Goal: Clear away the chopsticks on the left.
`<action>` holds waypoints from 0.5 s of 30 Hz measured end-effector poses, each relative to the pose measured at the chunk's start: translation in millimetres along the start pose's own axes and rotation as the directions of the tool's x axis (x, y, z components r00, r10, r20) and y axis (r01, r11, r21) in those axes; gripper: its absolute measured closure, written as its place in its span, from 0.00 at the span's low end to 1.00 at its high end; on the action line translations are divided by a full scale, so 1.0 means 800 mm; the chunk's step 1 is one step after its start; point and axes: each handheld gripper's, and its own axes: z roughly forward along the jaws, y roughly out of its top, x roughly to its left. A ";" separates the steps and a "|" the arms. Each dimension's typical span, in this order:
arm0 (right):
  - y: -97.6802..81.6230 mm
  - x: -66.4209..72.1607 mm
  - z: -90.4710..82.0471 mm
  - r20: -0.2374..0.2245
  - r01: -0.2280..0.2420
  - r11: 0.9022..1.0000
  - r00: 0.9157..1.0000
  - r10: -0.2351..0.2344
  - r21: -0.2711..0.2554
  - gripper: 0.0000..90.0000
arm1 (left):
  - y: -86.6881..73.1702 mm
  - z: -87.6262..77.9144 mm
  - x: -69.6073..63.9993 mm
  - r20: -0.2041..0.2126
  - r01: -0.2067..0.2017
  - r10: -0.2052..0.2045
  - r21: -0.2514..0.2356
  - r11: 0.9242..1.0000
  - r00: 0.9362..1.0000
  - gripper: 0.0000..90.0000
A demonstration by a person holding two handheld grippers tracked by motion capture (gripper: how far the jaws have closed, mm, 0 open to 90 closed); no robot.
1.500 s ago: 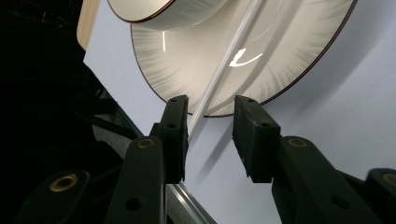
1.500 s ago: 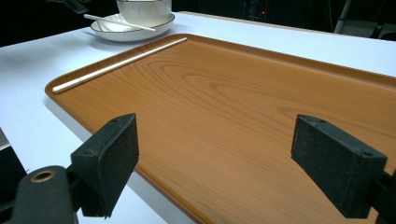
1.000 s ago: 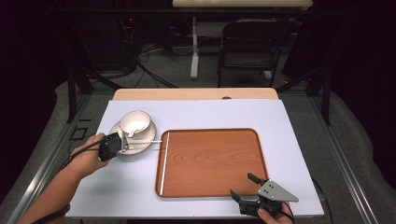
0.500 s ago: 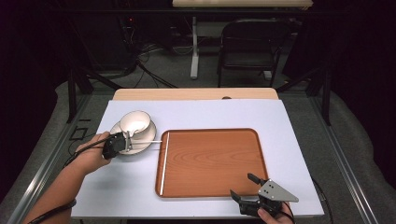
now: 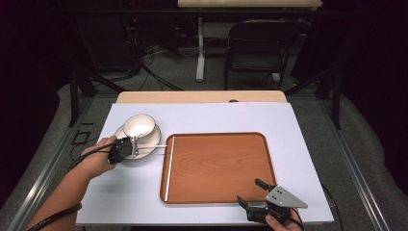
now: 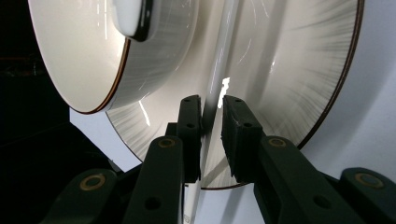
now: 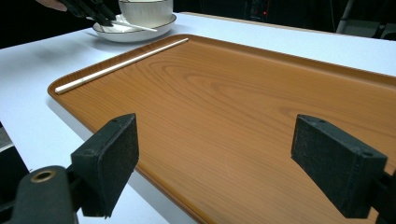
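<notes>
White chopstick [image 6: 219,79], lying across saucer [image 6: 299,70] beside bowl [image 6: 84,51]: now between the jaws of left gripper [image 6: 211,135], which have just been closing and nearly pinch it. Lift looks imminent. Second chopstick [image 5: 168,168] on wooden tray [image 5: 226,168]. Right gripper [image 7: 215,163] gapes wide, holding nothing.
</notes>
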 end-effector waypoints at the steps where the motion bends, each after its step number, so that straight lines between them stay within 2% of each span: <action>1: 0.000 0.000 0.000 0.000 0.000 1.000 1.000 0.000 0.000 0.16 | 0.000 0.001 -0.001 -0.010 -0.001 0.001 0.001 1.000 1.000 0.87; 6: 0.000 0.000 0.000 0.000 -0.004 1.000 1.000 0.004 -0.001 0.16 | 0.001 0.002 -0.001 -0.002 -0.002 0.002 -0.001 1.000 1.000 0.90; 9: 0.000 0.000 0.000 0.000 -0.006 1.000 1.000 0.006 -0.002 0.16 | 0.003 0.002 -0.002 -0.005 -0.017 0.017 -0.014 1.000 1.000 0.91; 10: 0.000 0.000 0.000 -0.001 -0.005 1.000 1.000 0.005 -0.001 0.16 | 0.004 0.001 -0.004 -0.028 -0.023 0.022 -0.006 1.000 0.999 0.91; 11: 0.000 0.000 0.000 -0.001 -0.004 1.000 1.000 0.004 -0.001 0.16 | 0.004 0.002 -0.003 -0.005 -0.023 0.023 -0.014 1.000 1.000 0.91; 15: 0.000 0.000 0.000 -0.002 -0.005 1.000 1.000 0.005 -0.002 0.16 | 0.006 0.001 -0.003 -0.004 -0.035 0.035 -0.014 0.999 0.999 0.92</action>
